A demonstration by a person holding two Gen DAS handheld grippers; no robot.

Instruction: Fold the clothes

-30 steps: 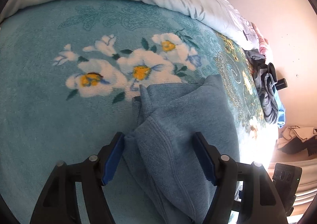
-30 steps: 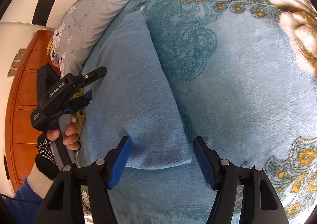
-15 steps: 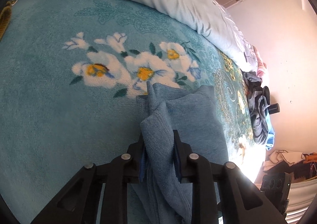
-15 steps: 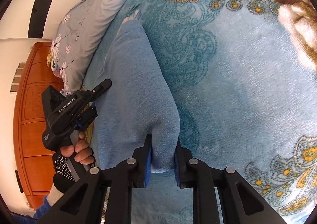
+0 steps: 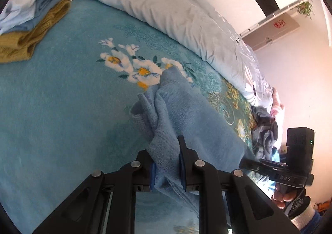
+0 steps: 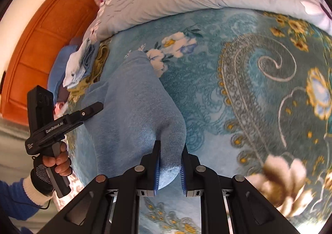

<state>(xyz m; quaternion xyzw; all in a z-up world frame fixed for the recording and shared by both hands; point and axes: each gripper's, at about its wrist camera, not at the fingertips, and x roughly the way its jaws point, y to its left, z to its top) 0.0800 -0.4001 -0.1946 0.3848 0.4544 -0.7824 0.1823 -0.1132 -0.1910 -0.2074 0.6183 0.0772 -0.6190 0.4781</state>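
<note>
A blue fleece garment (image 5: 186, 113) lies partly folded on the teal floral blanket (image 5: 51, 109). My left gripper (image 5: 167, 163) is shut on a bunched edge of it and holds that edge lifted. My right gripper (image 6: 169, 163) is shut on the garment's (image 6: 134, 109) other end, also raised off the blanket (image 6: 249, 89). The cloth hangs stretched between the two. The left gripper also shows in the right wrist view (image 6: 91, 109), and the right gripper's body shows in the left wrist view (image 5: 290, 163).
A stack of folded clothes (image 5: 27, 22), mustard, blue and pale, sits at the far left; it also shows in the right wrist view (image 6: 87, 64). A pale quilt (image 5: 176, 6) lies along the back. A heap of dark clothes (image 5: 267, 130) lies at the right. An orange headboard (image 6: 41, 37) stands behind.
Both grippers closed on the blue garment, then lifted it off the blanket. Both views have tilted up, bringing the folded stack and the quilt into sight.
</note>
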